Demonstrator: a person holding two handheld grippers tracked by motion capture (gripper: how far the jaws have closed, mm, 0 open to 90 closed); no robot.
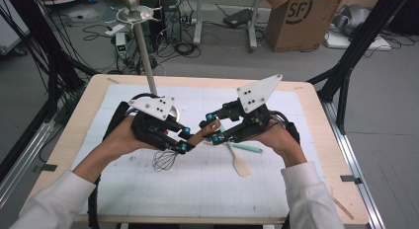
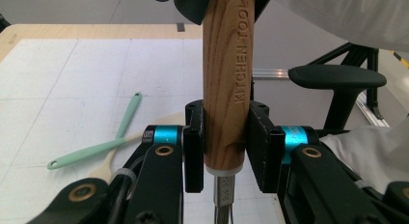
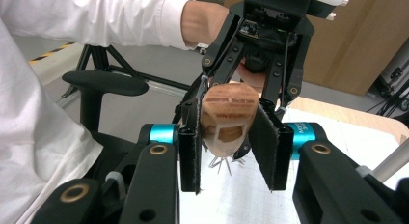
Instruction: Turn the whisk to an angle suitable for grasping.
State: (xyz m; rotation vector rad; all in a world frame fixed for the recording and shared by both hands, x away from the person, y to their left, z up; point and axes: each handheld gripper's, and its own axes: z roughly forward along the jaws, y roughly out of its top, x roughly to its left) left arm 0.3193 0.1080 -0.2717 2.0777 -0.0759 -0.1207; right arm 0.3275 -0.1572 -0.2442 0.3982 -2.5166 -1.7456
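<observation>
A whisk with a wooden handle (image 1: 201,133) marked "KITCHEN TOOL" hangs above the white mat between my two grippers, its wire loops (image 1: 165,160) pointing down to the left. My left gripper (image 1: 185,138) is shut on the handle near the wire end, and in the left gripper view its pads (image 2: 263,147) press both sides of the handle (image 2: 226,64). My right gripper (image 1: 213,127) holds the handle's upper end. In the right gripper view the rounded handle end (image 3: 229,115) sits between the black pads (image 3: 190,147) of the right gripper (image 3: 230,147), touching them.
A mint green spatula (image 1: 245,147) and a pale wooden spatula (image 1: 240,165) lie crossed on the mat under the right gripper. A metal pole (image 1: 144,51) rises from a base at the mat's back left. An office chair armrest (image 2: 337,79) stands beside the table.
</observation>
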